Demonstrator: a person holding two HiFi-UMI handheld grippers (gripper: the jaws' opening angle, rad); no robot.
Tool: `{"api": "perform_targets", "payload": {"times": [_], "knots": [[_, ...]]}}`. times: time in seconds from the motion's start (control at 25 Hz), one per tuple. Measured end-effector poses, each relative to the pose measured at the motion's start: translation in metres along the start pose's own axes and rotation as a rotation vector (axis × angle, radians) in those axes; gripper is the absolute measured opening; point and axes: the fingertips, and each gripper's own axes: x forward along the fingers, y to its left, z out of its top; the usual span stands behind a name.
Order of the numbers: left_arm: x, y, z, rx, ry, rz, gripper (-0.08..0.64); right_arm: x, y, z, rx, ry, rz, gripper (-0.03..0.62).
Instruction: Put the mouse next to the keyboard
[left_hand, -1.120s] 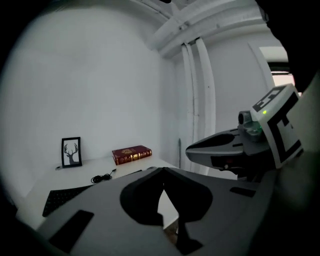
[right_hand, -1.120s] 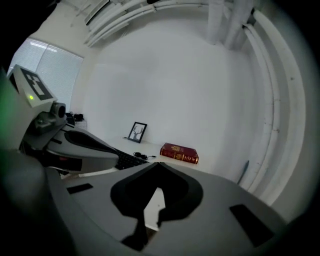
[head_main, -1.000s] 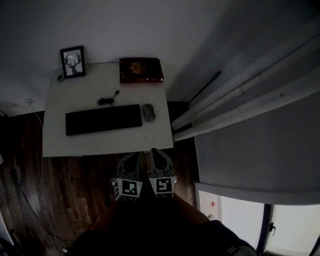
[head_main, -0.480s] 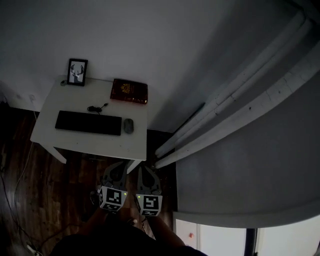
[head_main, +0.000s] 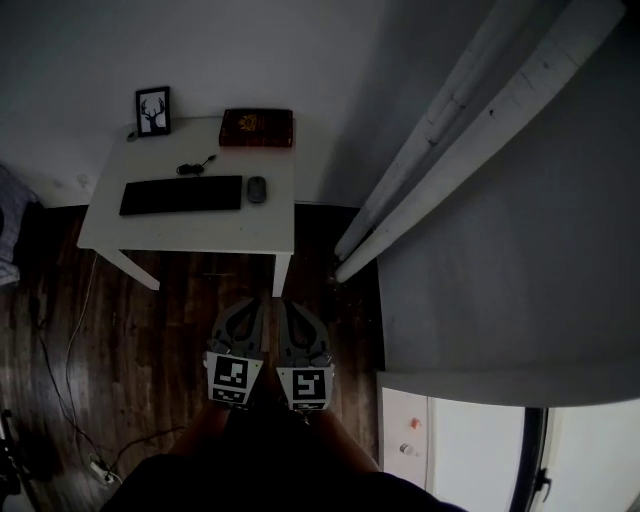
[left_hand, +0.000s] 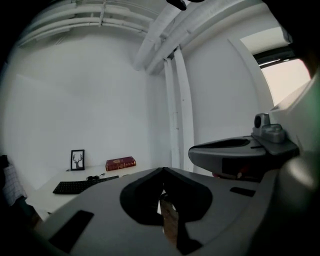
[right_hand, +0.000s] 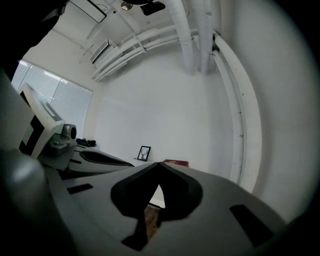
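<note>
White counter (head_main: 200, 235) at the upper left of the head view carries the long black keyboard (head_main: 181, 195). The small dark grey mouse (head_main: 257, 189) lies just beside its right end, so the task seems done. The left gripper (head_main: 250, 305) and the right gripper (head_main: 289, 306) hang side by side over the dark wooden floor (head_main: 150, 330), well apart from the counter. Both have their jaws together and hold nothing.
</note>
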Motion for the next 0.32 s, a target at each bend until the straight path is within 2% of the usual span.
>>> {"api": "perform_targets", "payload": {"times": [0.16, 0.32], "knots": [[0.009, -0.040, 0.015, 0.001, -0.032, -0.066, 0.003, -0.021, -0.029, 0.004, -0.062, -0.013, -0.035, 0.020], [0.007, -0.060, 0.019, 0.006, -0.041, -0.081, 0.003, -0.035, -0.047, 0.004, -0.056, -0.009, -0.056, 0.020]]}}
